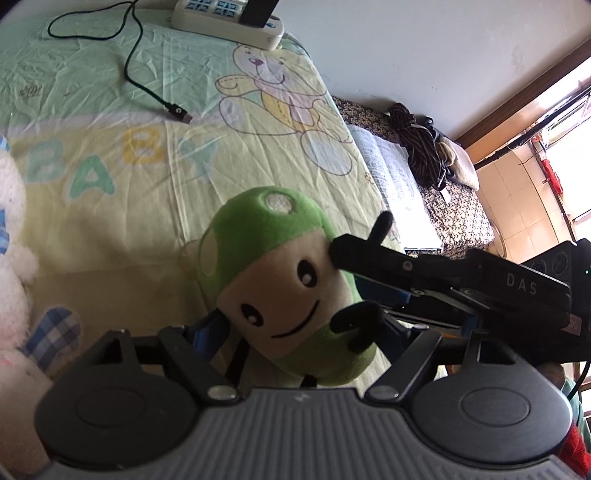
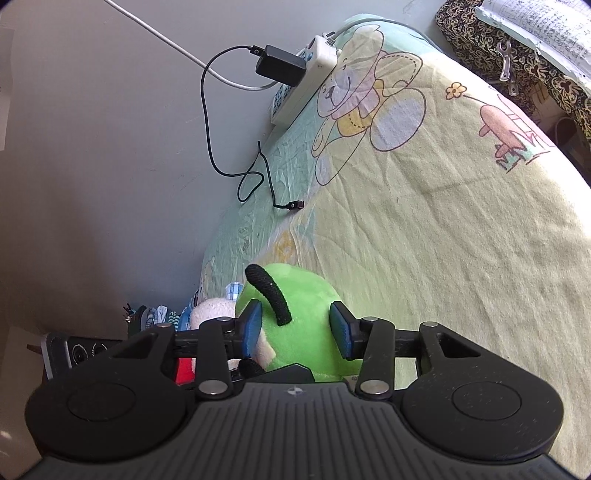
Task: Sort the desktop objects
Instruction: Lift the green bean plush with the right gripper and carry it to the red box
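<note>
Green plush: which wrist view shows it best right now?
Left wrist: the green plush faces the camera, with cap, face and black arms visible. The right wrist view shows only its back and one arm, between the right gripper's pads.

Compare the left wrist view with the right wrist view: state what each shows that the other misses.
Only the left wrist view shows the green plush toy from the front, with its smiling face, and the right gripper pressing its head. Only the right wrist view shows blue pads flanking the toy's back, and a black charger. Both show the power strip and cable plug.
</note>
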`<state>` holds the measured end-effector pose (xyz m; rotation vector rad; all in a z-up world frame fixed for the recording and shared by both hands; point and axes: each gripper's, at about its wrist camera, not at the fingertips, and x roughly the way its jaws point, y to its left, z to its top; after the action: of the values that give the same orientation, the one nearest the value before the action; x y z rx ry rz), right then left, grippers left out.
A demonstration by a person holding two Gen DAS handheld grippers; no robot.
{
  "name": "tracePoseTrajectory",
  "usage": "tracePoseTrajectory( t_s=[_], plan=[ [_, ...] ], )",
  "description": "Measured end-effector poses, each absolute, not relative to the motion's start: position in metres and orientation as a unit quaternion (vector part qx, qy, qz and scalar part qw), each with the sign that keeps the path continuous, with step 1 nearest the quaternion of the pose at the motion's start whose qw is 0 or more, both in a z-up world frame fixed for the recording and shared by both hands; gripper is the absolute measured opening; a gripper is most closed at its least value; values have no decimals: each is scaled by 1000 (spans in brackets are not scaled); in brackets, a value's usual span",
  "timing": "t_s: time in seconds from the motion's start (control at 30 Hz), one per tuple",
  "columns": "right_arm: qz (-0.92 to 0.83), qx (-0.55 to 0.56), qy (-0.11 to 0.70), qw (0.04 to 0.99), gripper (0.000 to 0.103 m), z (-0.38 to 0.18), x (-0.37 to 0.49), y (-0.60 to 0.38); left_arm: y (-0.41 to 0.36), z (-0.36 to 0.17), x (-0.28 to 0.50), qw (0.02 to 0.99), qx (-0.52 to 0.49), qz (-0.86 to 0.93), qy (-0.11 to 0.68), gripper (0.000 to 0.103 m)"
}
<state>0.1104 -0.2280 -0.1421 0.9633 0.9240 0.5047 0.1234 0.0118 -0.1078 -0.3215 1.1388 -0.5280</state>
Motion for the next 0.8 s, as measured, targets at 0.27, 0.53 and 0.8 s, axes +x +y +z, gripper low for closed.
tracePoseTrajectory(
  t_s=[0.27, 0.53, 0.8],
  plan=[
    [240, 471, 444, 723, 41, -138, 84, -223, 16, -94, 107, 810, -121, -232, 525, 79],
    [251, 469, 455, 714, 41, -129, 46, -209, 22, -84, 65, 815, -95, -228, 525, 78],
    [259, 459, 462, 713, 41, -118, 10, -191, 37, -72, 21, 819, -87, -229, 518, 78]
  ],
)
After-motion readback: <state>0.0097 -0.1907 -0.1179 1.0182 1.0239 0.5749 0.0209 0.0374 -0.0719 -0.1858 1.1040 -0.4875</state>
